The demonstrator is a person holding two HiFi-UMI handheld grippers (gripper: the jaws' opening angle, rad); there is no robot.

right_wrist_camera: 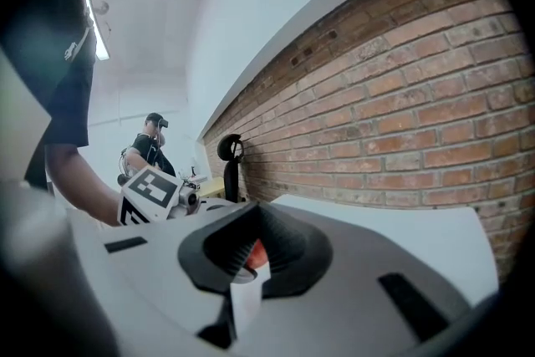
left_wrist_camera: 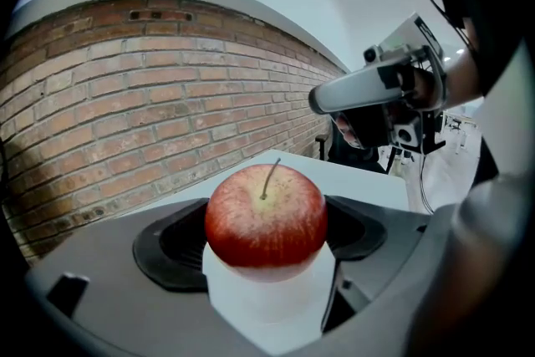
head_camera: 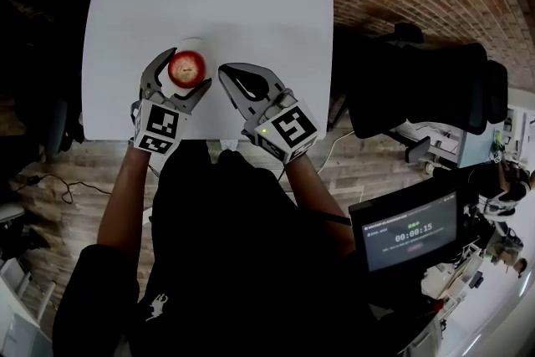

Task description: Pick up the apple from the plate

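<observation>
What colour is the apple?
Red apple, streaked yellowish on top; the left gripper view shows it best.

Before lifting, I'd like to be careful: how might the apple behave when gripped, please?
The apple looks round and glossy, so it may slip or roll off the plate. Its taut skin suggests firmness, but hard squeezing could bruise it.

Table (head_camera: 251, 4): white, rectangular. Directly on it: one white plate (head_camera: 195, 43), toward 7 o'clock, near the front edge.
</observation>
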